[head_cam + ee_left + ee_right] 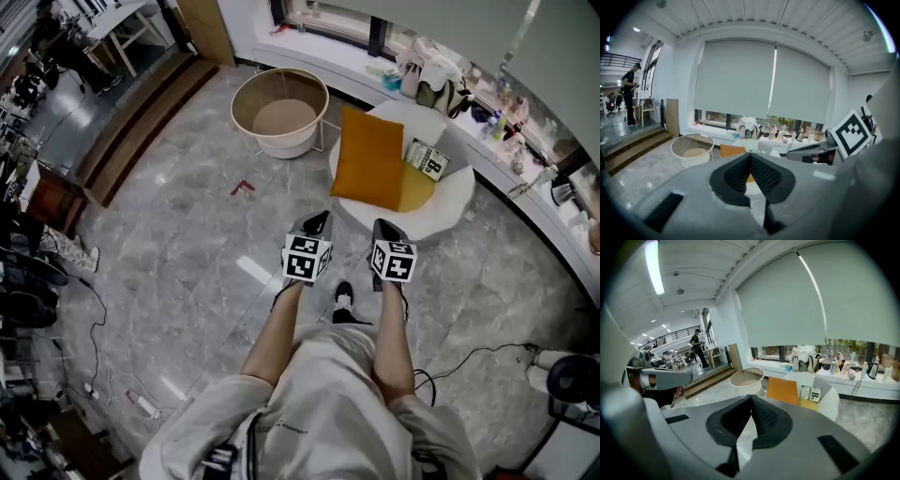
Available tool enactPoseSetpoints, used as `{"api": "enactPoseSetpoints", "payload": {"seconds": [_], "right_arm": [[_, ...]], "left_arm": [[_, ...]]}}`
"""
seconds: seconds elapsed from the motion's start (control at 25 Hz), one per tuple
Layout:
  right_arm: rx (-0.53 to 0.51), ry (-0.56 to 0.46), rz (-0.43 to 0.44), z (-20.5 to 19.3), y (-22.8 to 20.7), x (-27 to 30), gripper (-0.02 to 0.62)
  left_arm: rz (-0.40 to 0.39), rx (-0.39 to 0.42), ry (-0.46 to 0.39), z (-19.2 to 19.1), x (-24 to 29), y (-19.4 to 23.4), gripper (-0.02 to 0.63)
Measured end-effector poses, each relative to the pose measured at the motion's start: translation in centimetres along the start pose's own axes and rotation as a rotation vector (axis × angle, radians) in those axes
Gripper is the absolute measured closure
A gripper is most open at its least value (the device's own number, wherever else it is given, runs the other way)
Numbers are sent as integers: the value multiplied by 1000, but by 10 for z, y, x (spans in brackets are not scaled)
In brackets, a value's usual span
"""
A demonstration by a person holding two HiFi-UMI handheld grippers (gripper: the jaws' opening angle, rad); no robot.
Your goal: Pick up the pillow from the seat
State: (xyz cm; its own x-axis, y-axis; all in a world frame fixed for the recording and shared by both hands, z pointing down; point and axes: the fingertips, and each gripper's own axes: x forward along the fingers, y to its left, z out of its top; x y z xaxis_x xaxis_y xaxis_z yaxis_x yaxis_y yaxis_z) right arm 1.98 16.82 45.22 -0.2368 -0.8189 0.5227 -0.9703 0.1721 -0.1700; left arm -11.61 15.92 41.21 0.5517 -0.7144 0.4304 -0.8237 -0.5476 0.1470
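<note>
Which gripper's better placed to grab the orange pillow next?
Right, marginally. In the head view the right gripper sits just short of the pillow, in line with it; the left gripper is off its near-left corner. Both are shut and empty, so either must open first.

The seat (452, 202) stands just ahead of the left gripper (322, 218) and the right gripper (380, 226). The pillow (369, 159) rests on the seat, with a book (427, 159) to its right. A basket (279, 112) stands ahead and to the left of the left gripper.

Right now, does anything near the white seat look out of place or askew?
A small red object lies loose on the grey marble floor near the round wire basket. The orange square pillow stands propped on edge on the round white seat.
</note>
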Motion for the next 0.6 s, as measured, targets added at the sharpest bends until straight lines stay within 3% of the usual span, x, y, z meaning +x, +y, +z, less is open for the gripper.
{"api": "enactPoseSetpoints", "payload": {"seconds": [0.32,0.6], "right_arm": [[40,79,129,11,-14,74,588],[-40,109,249,32,26,135,588]], "left_arm": [[127,-48,9,19,34,53,597],[202,-91,5,31,35,107,598]]}}
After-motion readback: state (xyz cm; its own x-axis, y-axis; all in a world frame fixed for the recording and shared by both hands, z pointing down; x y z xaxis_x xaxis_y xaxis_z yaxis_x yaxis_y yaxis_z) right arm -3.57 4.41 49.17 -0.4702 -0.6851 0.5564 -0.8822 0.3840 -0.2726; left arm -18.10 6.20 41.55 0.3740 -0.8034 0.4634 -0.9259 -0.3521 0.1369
